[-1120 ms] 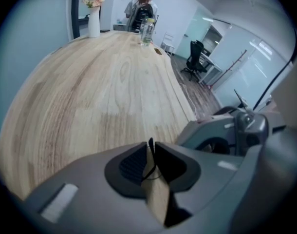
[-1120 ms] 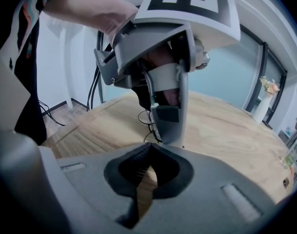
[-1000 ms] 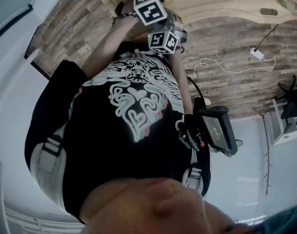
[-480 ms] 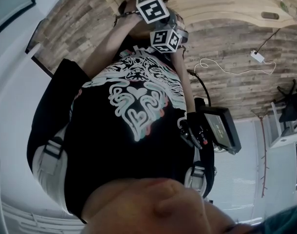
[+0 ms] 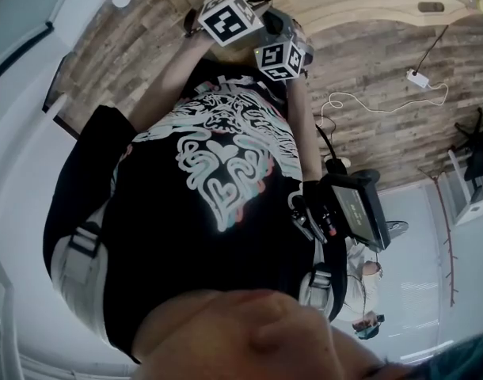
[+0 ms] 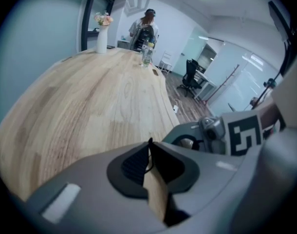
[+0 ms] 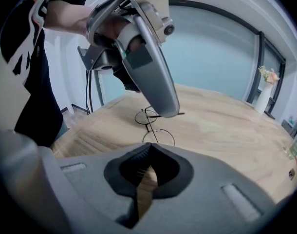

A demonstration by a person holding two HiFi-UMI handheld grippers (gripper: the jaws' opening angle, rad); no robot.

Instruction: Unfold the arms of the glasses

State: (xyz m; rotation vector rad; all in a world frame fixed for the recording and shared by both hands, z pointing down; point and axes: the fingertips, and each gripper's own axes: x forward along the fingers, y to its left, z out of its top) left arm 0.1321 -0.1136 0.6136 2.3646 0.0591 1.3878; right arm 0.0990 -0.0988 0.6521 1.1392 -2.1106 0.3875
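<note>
Thin black wire-rimmed glasses (image 7: 152,126) lie on the light wooden table (image 7: 221,126) in the right gripper view, a short way beyond my right gripper (image 7: 149,146), whose jaws are shut with nothing between them. The grey body of the left gripper (image 7: 151,72) hangs just above the glasses and hides part of the frame, so I cannot tell how the arms lie. In the left gripper view my left gripper (image 6: 149,143) is shut and empty, facing down the long table (image 6: 90,101). In the head view both marker cubes, left (image 5: 226,18) and right (image 5: 283,58), sit close together at the table's edge.
A white vase with flowers (image 6: 102,33), a clear bottle (image 6: 147,52) and a small dark item (image 6: 156,72) stand at the table's far end, where a person (image 6: 144,28) sits. An office chair (image 6: 190,74) stands to the right. The table's near edge (image 7: 85,126) is close.
In the head view both marker cubes have shifted slightly up and left toward the table, with the left cube moving a little away from the right one.
</note>
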